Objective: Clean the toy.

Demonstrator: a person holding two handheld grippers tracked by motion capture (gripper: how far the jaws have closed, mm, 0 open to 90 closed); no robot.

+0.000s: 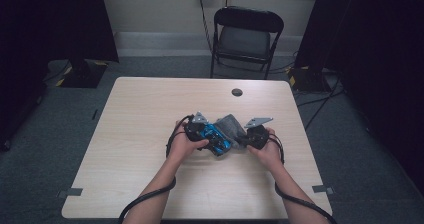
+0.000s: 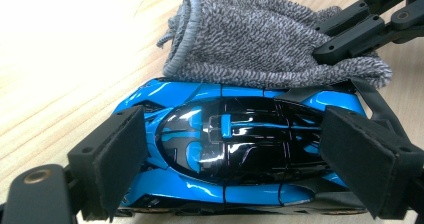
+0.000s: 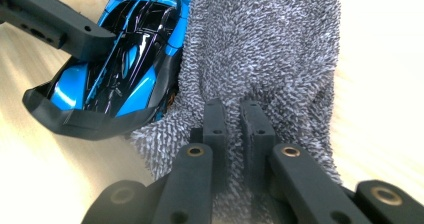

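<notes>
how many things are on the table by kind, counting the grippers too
toy car, blue and black: 1
grey cloth: 1
grippers: 2, the left gripper clamped on the car and the right gripper pinching the cloth
total: 4

The cloth (image 1: 231, 126) lies against the toy car (image 1: 216, 138) on the table (image 1: 140, 114).
</notes>
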